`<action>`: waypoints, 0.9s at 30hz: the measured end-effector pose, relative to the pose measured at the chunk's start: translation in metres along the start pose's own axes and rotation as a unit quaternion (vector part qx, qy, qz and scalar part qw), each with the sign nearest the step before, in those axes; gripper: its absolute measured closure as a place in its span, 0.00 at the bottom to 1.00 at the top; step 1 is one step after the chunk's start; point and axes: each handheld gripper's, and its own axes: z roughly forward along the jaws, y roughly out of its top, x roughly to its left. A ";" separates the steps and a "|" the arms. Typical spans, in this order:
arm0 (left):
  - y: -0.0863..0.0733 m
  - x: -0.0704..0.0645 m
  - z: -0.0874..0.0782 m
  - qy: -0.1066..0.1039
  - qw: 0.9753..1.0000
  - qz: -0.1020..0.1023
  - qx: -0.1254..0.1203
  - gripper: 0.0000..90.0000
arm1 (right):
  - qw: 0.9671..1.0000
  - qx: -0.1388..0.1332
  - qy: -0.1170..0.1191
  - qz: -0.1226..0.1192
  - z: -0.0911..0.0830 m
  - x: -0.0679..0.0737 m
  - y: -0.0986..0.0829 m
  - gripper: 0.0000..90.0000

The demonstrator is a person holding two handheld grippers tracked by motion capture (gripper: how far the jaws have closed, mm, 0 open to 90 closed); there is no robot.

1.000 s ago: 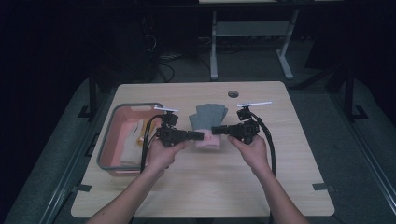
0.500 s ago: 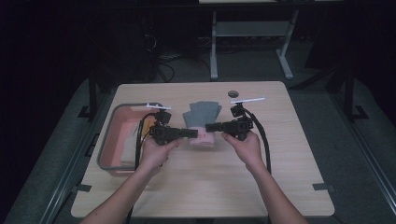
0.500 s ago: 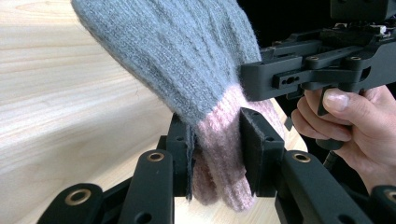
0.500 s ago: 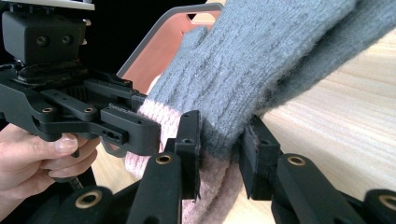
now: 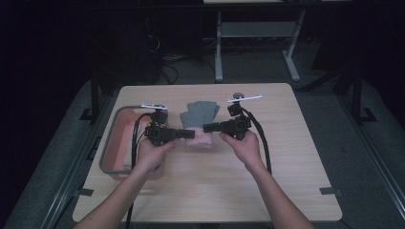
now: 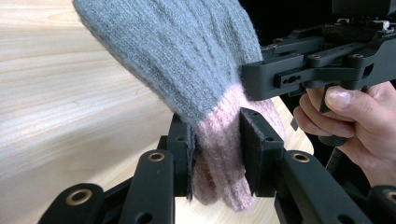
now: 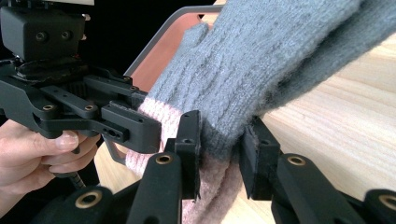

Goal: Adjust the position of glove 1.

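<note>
- Since the earlier frames the glove [image 5: 198, 125] and both grippers have been drawn a little farther back from the tray [image 5: 111, 153], toward the person's edge of the table [image 5: 286, 157].
- The glove is held just right of the tray — grey fingers pointing away from the person, pink cuff [image 6: 219, 154] nearest.
- The left gripper [image 5: 190, 134] is clamped on the cuff's tray side; its jaws are pressed into the pink knit.
- The right gripper [image 5: 207, 127] is clamped on the cuff's far side from the tray, at the pink-grey seam [image 7: 219, 140].
- The long axis runs straight away from the person; the cuff is pinched from opposite sides — both hands are equally near, so the next move is judged to turn on the cuff.
</note>
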 end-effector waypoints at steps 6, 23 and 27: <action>0.002 0.004 -0.007 -0.001 1.000 0.001 -0.004 0.75 | 1.000 0.005 -0.001 -0.004 0.004 0.005 0.006 0.79; 0.001 0.016 -0.031 0.009 1.000 -0.007 -0.012 0.75 | 1.000 0.021 0.009 -0.018 0.026 0.019 0.020 0.79; 0.001 0.019 -0.035 0.013 1.000 -0.008 -0.017 0.76 | 1.000 0.023 0.013 -0.017 0.031 0.020 0.023 0.79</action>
